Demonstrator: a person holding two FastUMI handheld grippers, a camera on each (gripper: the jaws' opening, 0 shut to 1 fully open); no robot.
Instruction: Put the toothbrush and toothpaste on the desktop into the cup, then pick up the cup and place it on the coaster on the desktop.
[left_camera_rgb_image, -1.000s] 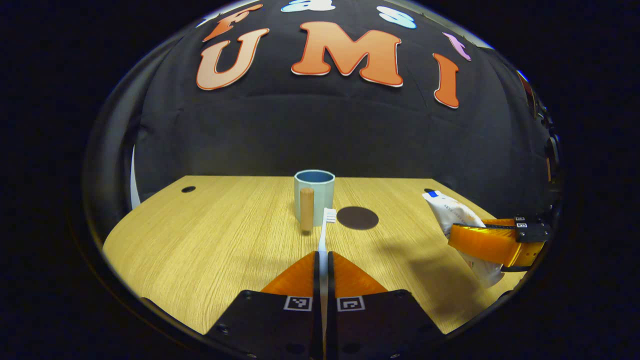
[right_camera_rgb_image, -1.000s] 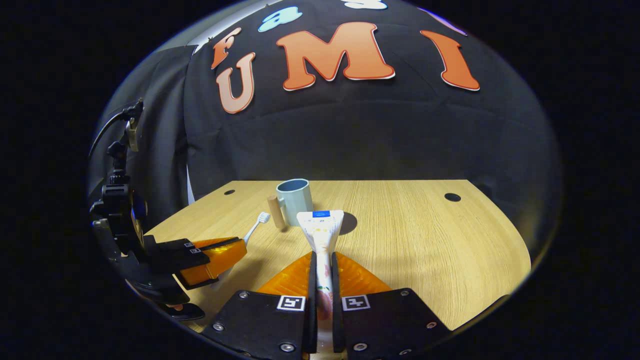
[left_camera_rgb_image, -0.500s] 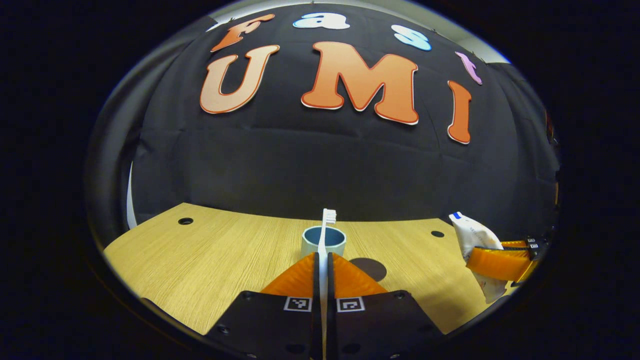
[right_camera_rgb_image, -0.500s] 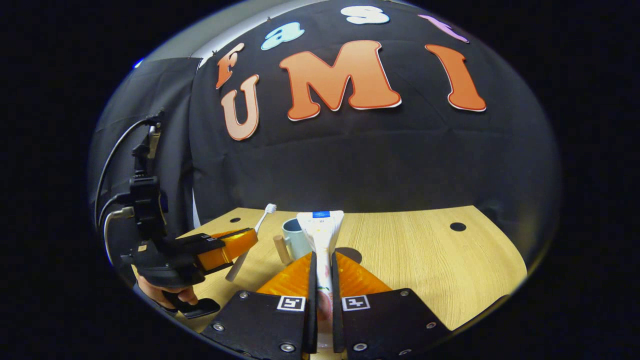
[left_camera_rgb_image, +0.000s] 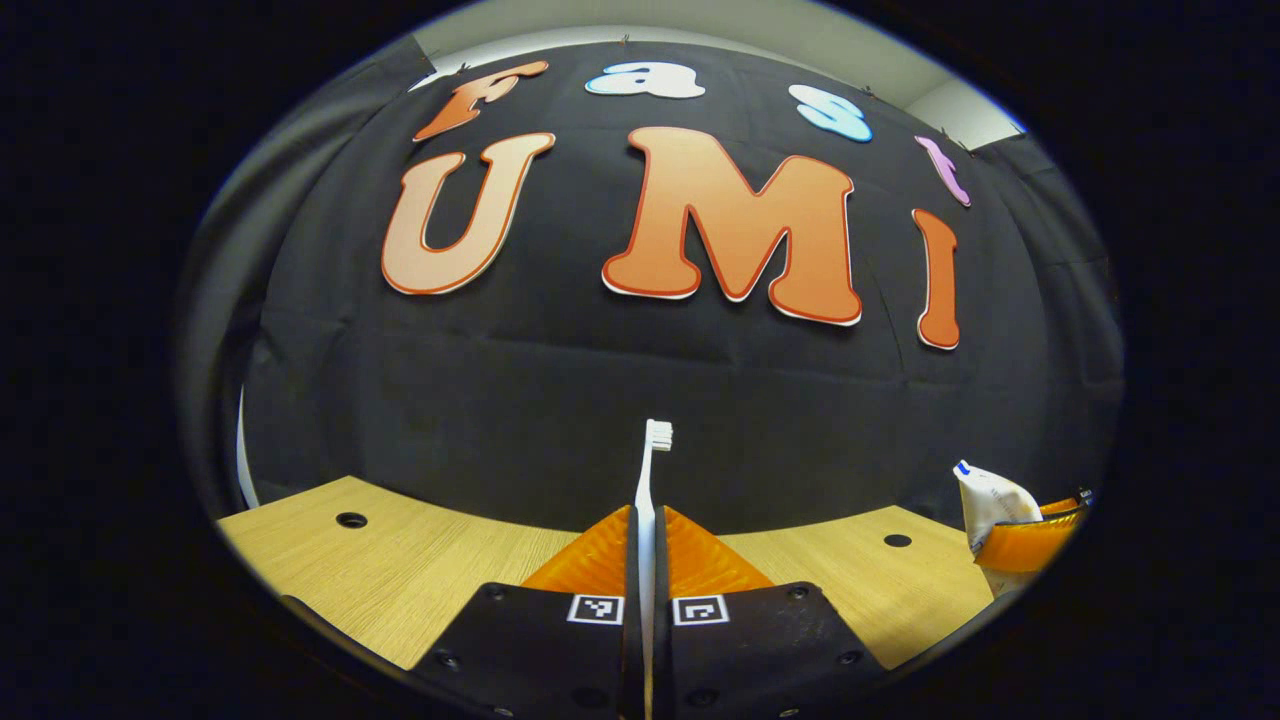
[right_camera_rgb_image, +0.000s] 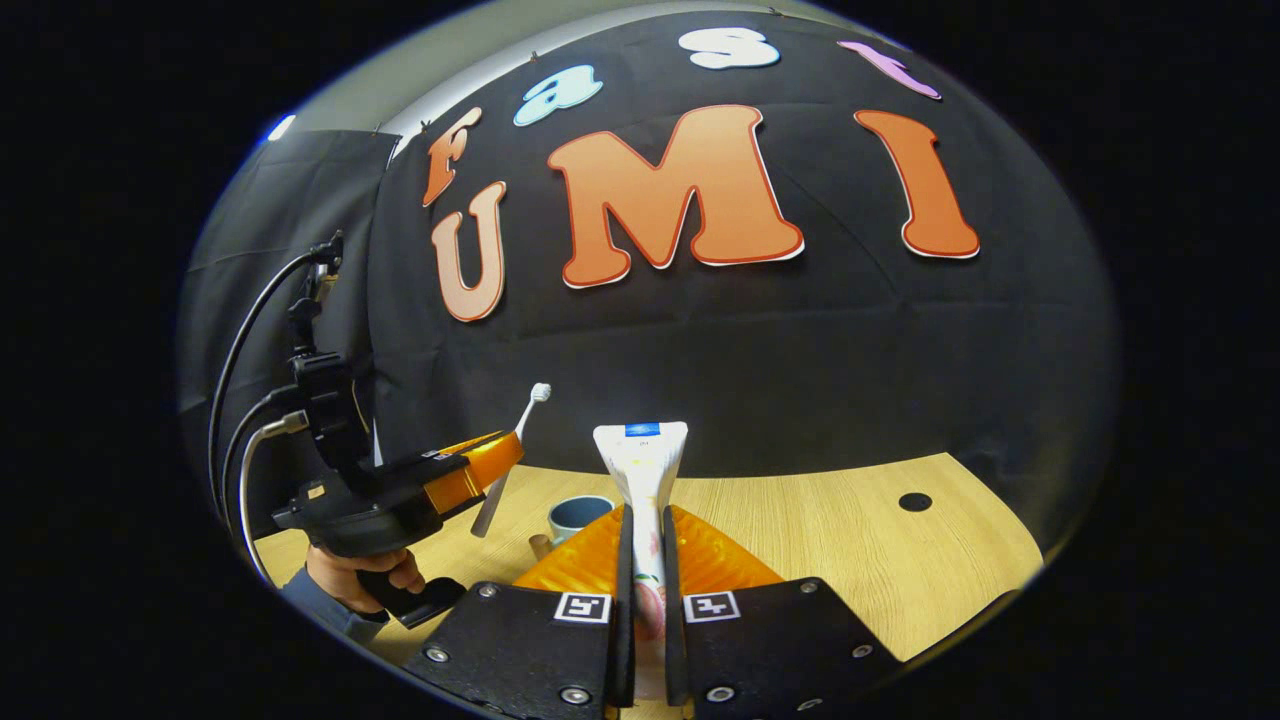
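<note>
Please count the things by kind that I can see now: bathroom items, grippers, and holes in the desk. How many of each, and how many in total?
Bathroom items: 3 (toothbrush, toothpaste, cup)
Grippers: 2 (left gripper, right gripper)
Desk holes: 2 (left hole, right hole)
Total: 7

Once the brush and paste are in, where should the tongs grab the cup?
Probably by its wooden handle, coming in from the person's side. In the right gripper view it sticks out from the cup toward the camera, offering a narrower hold than the round body, though it is mostly hidden.
</note>
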